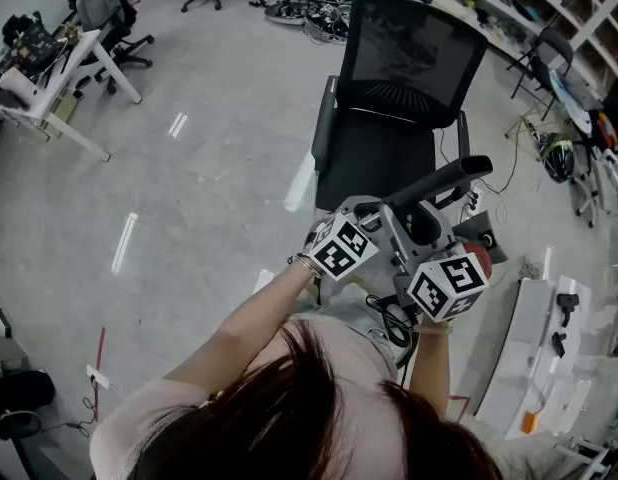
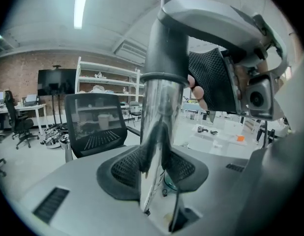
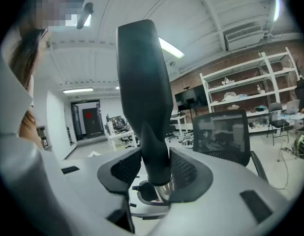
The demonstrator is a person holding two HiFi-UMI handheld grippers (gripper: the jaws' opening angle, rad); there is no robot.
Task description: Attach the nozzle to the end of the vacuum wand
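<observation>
Black and tapering, the nozzle [image 3: 142, 97] stands upright between the jaws of the right gripper [image 3: 156, 170]. Its mesh pads close on the nozzle's narrow neck from both sides. Just under the neck a ring of bright metal shows, which looks to be the end of the wand [image 2: 159, 127].

The left gripper view gives what that view lacks. There the wand is a chrome tube running up into a grey sleeve, and the left gripper [image 2: 154, 167] clamps it between its pads. The body of the right gripper arches above, with fingers [image 2: 195, 90] showing beside it.

Only the head view shows both tools together, held close in front of the person's chest with their marker cubes [image 1: 341, 248] side by side. The nozzle slants up and to the right beyond them.

Behind stands a black office chair [image 1: 409, 78] on a pale grey floor [image 1: 209, 168]. White shelving [image 3: 240, 82] stands against a brick wall in the right gripper view.
</observation>
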